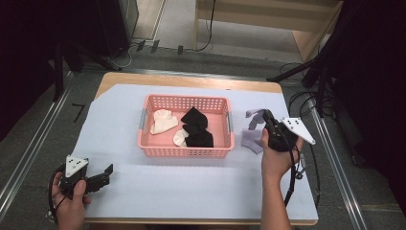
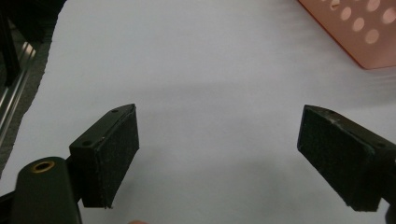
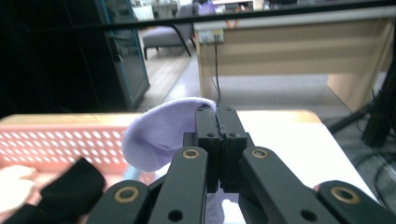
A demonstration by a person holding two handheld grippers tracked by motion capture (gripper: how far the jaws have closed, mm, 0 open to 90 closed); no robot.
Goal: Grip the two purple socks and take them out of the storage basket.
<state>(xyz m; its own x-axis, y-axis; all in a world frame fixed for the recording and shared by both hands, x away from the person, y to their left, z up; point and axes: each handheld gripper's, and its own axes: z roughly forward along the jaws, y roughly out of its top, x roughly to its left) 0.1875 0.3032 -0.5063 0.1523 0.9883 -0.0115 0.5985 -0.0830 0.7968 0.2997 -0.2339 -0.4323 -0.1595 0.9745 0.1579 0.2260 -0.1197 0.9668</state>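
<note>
Two grippers, right gripper (image 3: 218, 112) fingers pinching lilac sock (image 3: 159, 135) beside pink basket (image 1: 186, 152), left gripper (image 2: 219, 158) fingers spread.

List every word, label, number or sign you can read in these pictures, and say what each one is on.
No readable text anywhere.
Pink basket: plain perforated walls, no label.
Grey plates on the left gripper and right gripper: holes only, no print.
Black mark on the floor left of the table: resembles a "7", but too unclear to call.
</note>
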